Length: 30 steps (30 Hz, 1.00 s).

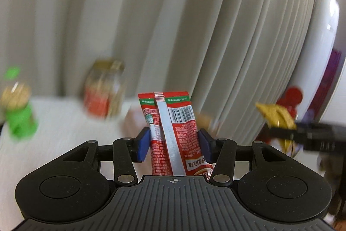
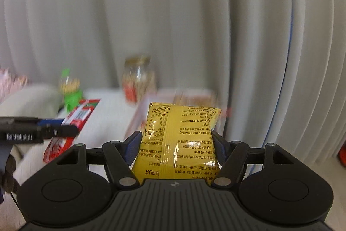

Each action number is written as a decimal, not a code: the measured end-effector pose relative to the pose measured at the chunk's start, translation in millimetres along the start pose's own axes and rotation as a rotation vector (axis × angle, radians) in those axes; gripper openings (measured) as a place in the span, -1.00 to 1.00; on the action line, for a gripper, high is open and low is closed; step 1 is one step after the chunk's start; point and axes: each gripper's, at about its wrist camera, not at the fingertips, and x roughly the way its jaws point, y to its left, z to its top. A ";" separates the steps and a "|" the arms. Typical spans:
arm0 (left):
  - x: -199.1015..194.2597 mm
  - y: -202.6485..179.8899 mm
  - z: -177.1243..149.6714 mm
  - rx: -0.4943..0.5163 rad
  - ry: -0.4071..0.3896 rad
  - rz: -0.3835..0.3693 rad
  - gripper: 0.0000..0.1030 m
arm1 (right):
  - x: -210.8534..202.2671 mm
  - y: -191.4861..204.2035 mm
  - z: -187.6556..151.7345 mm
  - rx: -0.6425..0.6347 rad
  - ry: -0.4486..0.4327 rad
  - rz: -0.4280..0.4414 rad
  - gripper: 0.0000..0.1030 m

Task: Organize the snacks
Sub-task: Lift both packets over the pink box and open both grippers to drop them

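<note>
The red packet [image 1: 170, 133] and yellow packet [image 2: 179, 140] were glossy foil-like plastic. The jar [image 2: 138, 81] looked glass, its lid metallic.

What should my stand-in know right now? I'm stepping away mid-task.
Left gripper: shut on the red packet, held upright.
Right gripper: shut on the yellow packet.
Both packets are off the white table. A jar and green bottle stand at its back; a blurred box sits beyond the yellow packet.
Done: both picked up.
Left: placing them.
</note>
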 end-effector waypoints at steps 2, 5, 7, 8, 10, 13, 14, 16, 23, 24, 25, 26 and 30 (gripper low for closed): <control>24.7 -6.3 25.2 -0.009 -0.025 -0.024 0.08 | 3.8 -11.0 20.5 0.020 -0.033 -0.018 0.33; 83.8 -2.0 46.1 -0.065 -0.006 -0.016 0.13 | 18.1 -23.0 39.1 0.029 -0.047 -0.052 0.33; 138.0 10.2 37.9 -0.099 0.111 -0.028 0.15 | 33.0 -26.1 44.2 0.029 -0.030 -0.065 0.33; 166.9 19.3 28.8 -0.124 0.200 -0.018 0.07 | 41.8 -27.7 45.3 0.034 -0.011 -0.071 0.33; 196.7 35.5 11.8 -0.165 0.269 0.015 0.05 | 58.3 -29.9 45.0 0.052 0.030 -0.073 0.33; 192.7 51.5 4.2 -0.229 0.241 -0.016 0.05 | 77.0 -31.2 43.3 0.064 0.067 -0.054 0.33; 188.3 55.2 4.0 -0.244 0.233 -0.024 0.05 | 82.7 -29.8 45.3 0.061 0.071 -0.053 0.33; 170.4 65.4 2.4 -0.253 0.201 -0.025 0.05 | 96.7 -21.4 53.1 0.052 0.077 -0.047 0.33; 121.7 92.8 -19.3 -0.314 0.120 0.051 0.05 | 176.2 22.2 93.0 0.039 0.097 0.036 0.63; 113.6 94.2 -23.2 -0.323 0.117 0.058 0.05 | 186.0 25.6 92.4 0.040 0.111 0.018 0.63; 106.3 95.5 -28.7 -0.329 0.112 0.067 0.05 | 194.3 28.2 89.7 0.049 0.126 0.014 0.63; 100.7 95.5 -34.2 -0.327 0.110 0.073 0.05 | 196.7 29.3 84.8 0.062 0.135 0.029 0.63; 80.4 84.0 -59.4 -0.274 0.104 0.130 0.05 | 173.7 30.2 54.7 0.077 0.138 0.031 0.63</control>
